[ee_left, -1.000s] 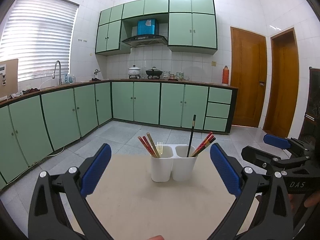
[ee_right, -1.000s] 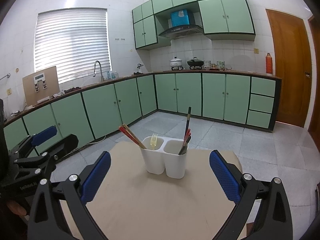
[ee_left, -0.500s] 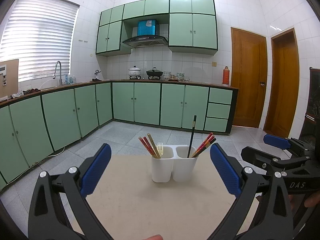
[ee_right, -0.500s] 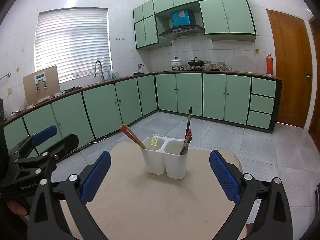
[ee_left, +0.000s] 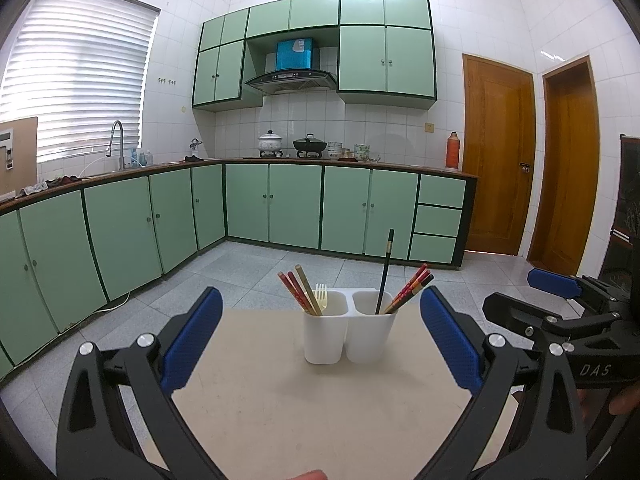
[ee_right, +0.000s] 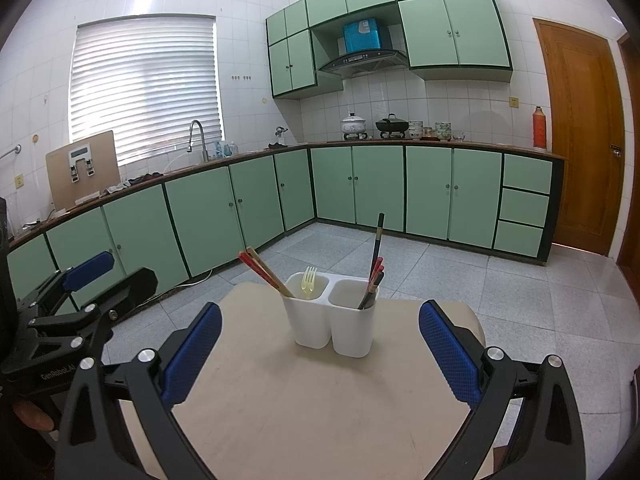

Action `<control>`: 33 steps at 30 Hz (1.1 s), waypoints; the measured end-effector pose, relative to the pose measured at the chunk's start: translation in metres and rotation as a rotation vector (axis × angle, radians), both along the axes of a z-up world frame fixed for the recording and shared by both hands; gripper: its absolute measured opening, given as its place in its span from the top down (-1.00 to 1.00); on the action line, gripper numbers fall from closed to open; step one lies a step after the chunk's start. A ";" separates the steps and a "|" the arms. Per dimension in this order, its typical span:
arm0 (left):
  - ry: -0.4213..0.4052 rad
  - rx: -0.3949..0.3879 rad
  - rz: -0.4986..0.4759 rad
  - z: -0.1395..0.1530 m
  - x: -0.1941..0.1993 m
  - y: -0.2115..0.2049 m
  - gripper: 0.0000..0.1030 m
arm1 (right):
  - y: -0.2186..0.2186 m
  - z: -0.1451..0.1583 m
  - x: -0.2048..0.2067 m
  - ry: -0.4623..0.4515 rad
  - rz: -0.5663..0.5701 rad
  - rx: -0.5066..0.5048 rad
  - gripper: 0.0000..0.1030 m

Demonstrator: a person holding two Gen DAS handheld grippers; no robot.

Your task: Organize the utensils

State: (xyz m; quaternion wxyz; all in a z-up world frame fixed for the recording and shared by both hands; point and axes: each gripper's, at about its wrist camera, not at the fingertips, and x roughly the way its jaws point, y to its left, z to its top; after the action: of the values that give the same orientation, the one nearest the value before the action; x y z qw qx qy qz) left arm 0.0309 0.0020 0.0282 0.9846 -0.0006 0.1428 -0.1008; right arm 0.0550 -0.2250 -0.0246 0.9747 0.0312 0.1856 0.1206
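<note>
A white two-cup utensil holder (ee_left: 349, 332) (ee_right: 332, 320) stands on the beige table (ee_left: 320, 408) (ee_right: 304, 412). Its left cup holds red and wooden chopsticks (ee_left: 298, 286) (ee_right: 264, 272) and a pale yellow fork (ee_left: 321, 295) (ee_right: 308, 282). Its right cup holds a tall black chopstick (ee_left: 385, 268) (ee_right: 377, 240) and several red and dark chopsticks (ee_left: 410, 286) (ee_right: 374, 284). My left gripper (ee_left: 320, 340) is open and empty, short of the holder. My right gripper (ee_right: 320, 340) is open and empty, also short of it. Each gripper shows at the side of the other's view.
The table's far edge lies just behind the holder. Beyond it is grey tiled floor (ee_left: 248, 264), green base cabinets (ee_left: 296, 208) along the left and back walls, and wooden doors (ee_left: 498, 160) at the right.
</note>
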 end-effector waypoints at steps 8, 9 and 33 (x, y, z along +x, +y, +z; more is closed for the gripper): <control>-0.001 0.000 0.000 0.000 0.000 0.002 -0.87 | 0.000 0.000 0.000 0.000 0.000 -0.001 -0.88; -0.001 0.000 0.000 0.000 0.000 0.002 -0.87 | 0.000 0.000 0.000 0.000 -0.001 0.000 -0.88; 0.007 0.003 0.008 -0.002 0.000 0.007 -0.87 | 0.003 -0.003 0.001 0.006 -0.001 -0.003 -0.88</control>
State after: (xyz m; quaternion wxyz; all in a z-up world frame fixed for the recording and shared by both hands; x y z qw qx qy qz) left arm 0.0304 0.0086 0.0264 0.9845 0.0000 0.1463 -0.0965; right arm 0.0565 -0.2222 -0.0279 0.9742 0.0302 0.1887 0.1197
